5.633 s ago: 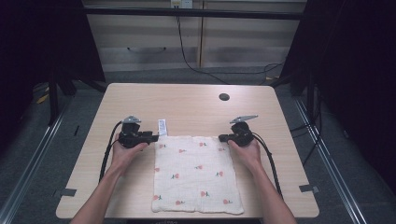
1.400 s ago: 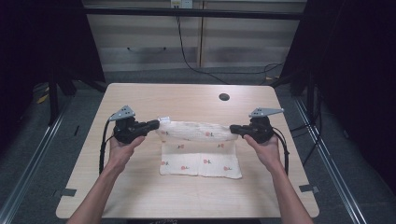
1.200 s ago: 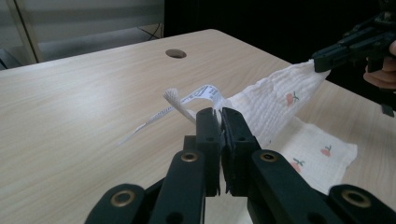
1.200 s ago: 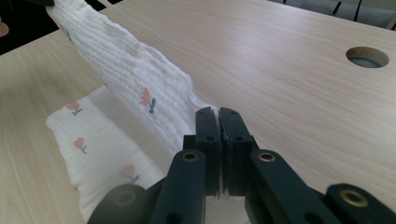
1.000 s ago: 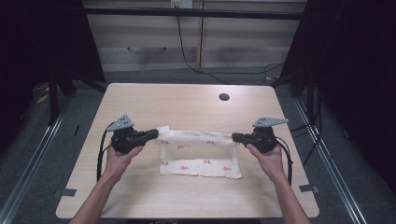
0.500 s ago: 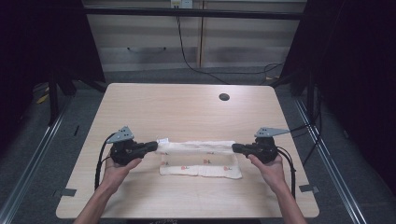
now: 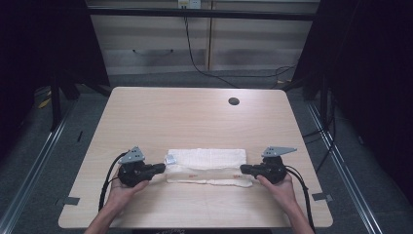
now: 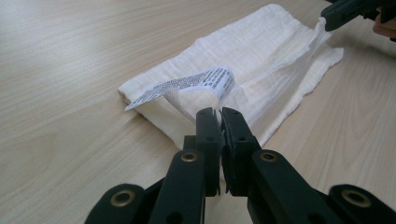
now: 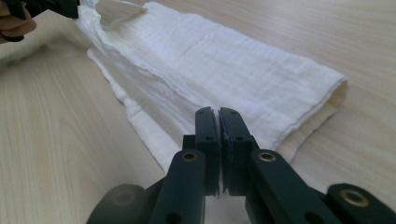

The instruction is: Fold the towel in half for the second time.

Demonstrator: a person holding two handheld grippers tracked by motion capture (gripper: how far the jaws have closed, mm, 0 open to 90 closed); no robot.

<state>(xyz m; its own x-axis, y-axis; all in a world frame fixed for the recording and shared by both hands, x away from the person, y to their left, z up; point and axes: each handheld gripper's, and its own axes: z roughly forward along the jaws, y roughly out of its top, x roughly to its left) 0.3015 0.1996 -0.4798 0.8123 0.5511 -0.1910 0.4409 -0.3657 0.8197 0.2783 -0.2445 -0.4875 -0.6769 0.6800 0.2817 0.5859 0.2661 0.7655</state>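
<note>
My left gripper has its jaws pressed together on a corner of the white cloth, a thin sliver of fabric showing between them; just ahead of its tips the printed care label curls up off the folded edge; my right gripper is likewise pinched closed on the cloth's opposite corner, the fabric running away from its tips in a long flat band toward the other tool; from above, the cloth lies folded into a narrow strip between the left gripper and the right gripper, on the near half of the wooden table; the lower layer peeks out unevenly along the edge nearest me, so I judge the fold is not quite square; if I let go with one side first, or pull outward unevenly, the top layer could slide and skew; the label could also catch in my left jaws on release and drag the corner back open.
</note>
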